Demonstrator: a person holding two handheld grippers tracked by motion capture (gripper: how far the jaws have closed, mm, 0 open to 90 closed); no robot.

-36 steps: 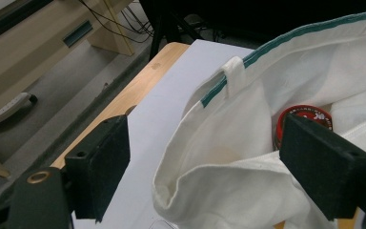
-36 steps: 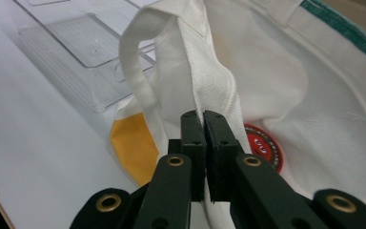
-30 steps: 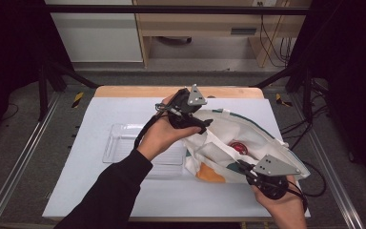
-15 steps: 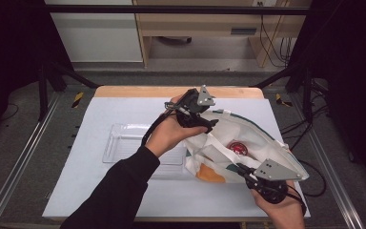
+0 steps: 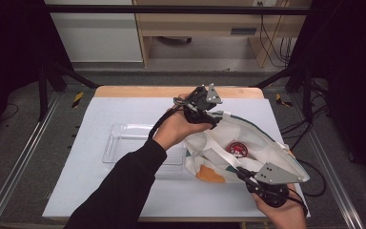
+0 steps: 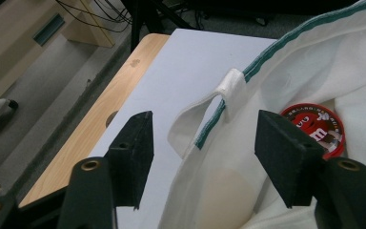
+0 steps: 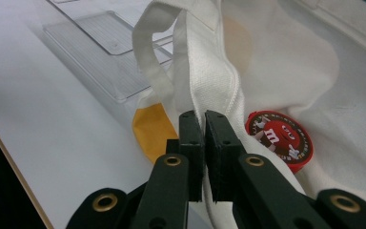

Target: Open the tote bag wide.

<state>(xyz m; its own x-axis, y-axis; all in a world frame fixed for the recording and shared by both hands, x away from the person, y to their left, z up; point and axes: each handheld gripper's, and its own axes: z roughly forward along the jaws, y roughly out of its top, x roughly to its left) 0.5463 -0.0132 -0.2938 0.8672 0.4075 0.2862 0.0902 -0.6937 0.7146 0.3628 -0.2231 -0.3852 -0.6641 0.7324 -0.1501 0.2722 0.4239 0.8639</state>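
Where handle (image 6: 190, 125) loops, round tin (image 6: 317, 128) beyond.

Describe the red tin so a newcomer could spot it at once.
On the white table, right of the clear tray, lies a white tote bag held open. The red tin sits inside its mouth: round, flat, with a cartoon candy face, the only red thing there.

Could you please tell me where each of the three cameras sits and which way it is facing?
High view: above the person's side, looking forward and down at the table; both forearms, left gripper, right gripper.
Left gripper view: on the left gripper, jaws apart around the bag rim.
Right gripper view: on the right gripper, shut on the bag's edge.
All share the red tin inside the bag.
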